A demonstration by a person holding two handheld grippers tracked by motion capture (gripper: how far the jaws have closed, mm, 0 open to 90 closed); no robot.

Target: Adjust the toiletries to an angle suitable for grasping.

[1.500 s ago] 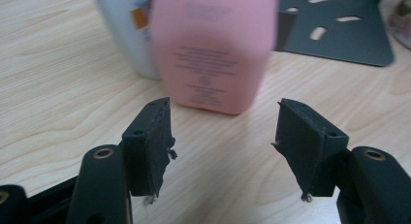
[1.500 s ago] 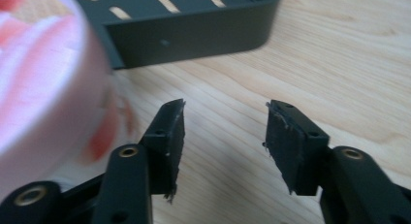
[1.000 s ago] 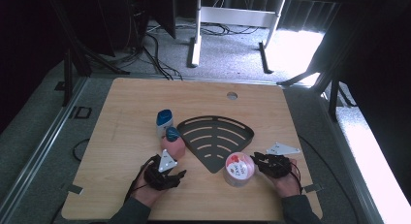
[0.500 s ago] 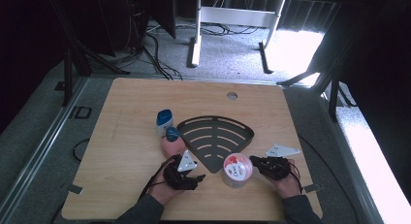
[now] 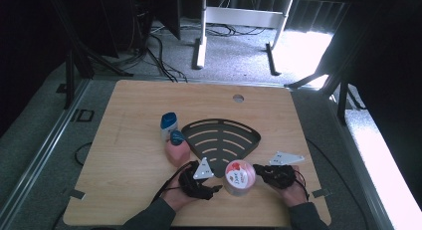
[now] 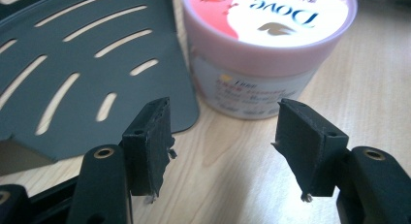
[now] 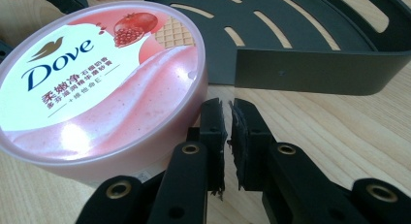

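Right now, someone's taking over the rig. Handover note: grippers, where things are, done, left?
Left gripper: open, holding nothing, jaws aimed at the Dove jar from just short of it.
Right gripper: shut on nothing, resting against the jar's other side.
Jar stands lid-on on the table, at the near tip of the black slotted tray, not in it.
Pink bottle and blue-capped bottle stand left of the tray.
Done: nothing in the tray.
Left, likely: grip the jar, put it in the tray, then the bottles.
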